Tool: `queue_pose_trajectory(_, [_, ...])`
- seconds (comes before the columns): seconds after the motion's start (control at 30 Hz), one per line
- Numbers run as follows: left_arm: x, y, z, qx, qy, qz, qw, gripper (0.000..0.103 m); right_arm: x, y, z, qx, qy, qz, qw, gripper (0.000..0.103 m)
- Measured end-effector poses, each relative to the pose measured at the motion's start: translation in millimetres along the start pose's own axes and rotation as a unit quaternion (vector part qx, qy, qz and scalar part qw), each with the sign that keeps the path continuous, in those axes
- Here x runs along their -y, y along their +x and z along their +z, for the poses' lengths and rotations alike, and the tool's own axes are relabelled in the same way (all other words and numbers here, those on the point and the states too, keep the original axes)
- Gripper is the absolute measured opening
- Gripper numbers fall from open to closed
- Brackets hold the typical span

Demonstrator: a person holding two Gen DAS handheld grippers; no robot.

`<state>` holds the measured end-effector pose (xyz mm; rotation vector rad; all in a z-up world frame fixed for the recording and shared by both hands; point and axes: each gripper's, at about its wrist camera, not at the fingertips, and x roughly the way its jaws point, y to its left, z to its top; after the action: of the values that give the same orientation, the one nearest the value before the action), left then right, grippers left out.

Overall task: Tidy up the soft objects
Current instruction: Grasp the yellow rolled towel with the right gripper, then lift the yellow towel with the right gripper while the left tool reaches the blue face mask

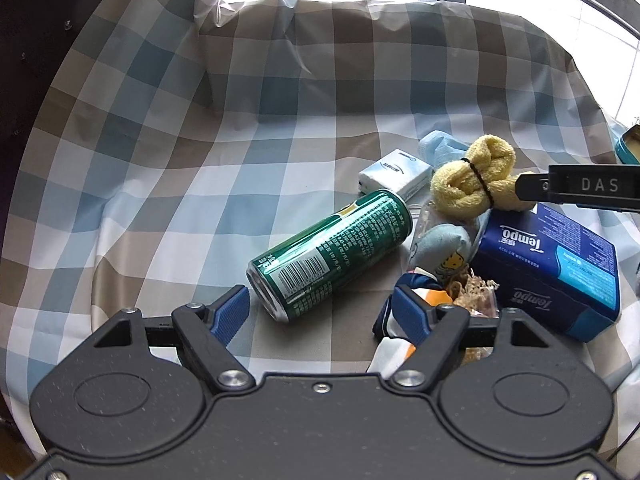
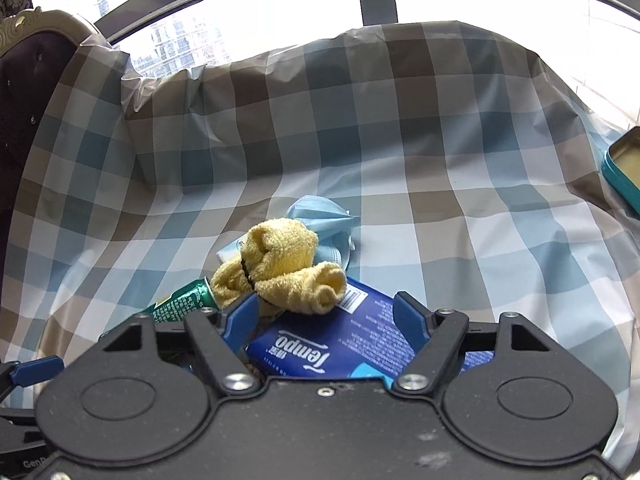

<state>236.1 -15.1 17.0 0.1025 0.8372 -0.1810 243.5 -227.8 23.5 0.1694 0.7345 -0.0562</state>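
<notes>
**Soft things piled by the tissue box**

Left of the tissue box (image 1: 552,276), the left gripper (image 1: 324,308) stands open and empty over the checked cloth (image 1: 200,160), and a green can (image 1: 332,252) lies on its side. A pale blue sock (image 1: 440,248) and a small tissue pack (image 1: 394,178) sit nearer the box. The yellow towel (image 2: 280,272), bound with a black band, rests against the box's far edge. The right gripper (image 2: 324,316) is open above the box, holding nothing

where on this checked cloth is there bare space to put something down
The checked cloth lies bare left of and beyond the green can, and right of the blue mask toward the teal tin. It is crowded around the yellow towel and Tempo pack.
</notes>
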Motion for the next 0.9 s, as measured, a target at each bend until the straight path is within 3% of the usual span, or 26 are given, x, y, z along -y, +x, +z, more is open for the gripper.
queue_pose_trajectory(0.27, [-14.1, 7.9, 1.7, -0.005, -0.014, 0.01, 0.9998, 0.074, -40.6, 24.4, -1.1, 0.034, -0.081, 0.002, 0.996, 0.091])
queue_pose_trajectory(0.5, [-22.1, 7.8, 3.1, -0.003, -0.021, 0.016, 0.9997, 0.074, -63.1, 50.6, -9.9, 0.039, -0.155, -0.041, 0.986, 0.09])
queue_pose_trajectory(0.7, [-22.7, 8.0, 7.4, -0.001, -0.02, 0.015, 0.9997, 0.074, -49.3, 52.7, -2.7, 0.046, -0.143, -0.01, 0.989, 0.06])
queue_pose_trajectory(0.77, [-21.9, 8.0, 9.3, 0.0, -0.019, 0.013, 0.9997, 0.074, -42.3, 49.5, 3.7, 0.051, -0.126, 0.008, 0.991, 0.042])
queue_pose_trajectory(0.9, [-19.3, 9.0, 12.2, 0.001, -0.016, 0.014, 0.9998, 0.074, -31.8, 48.7, 16.5, 0.048, -0.093, 0.022, 0.994, 0.037])
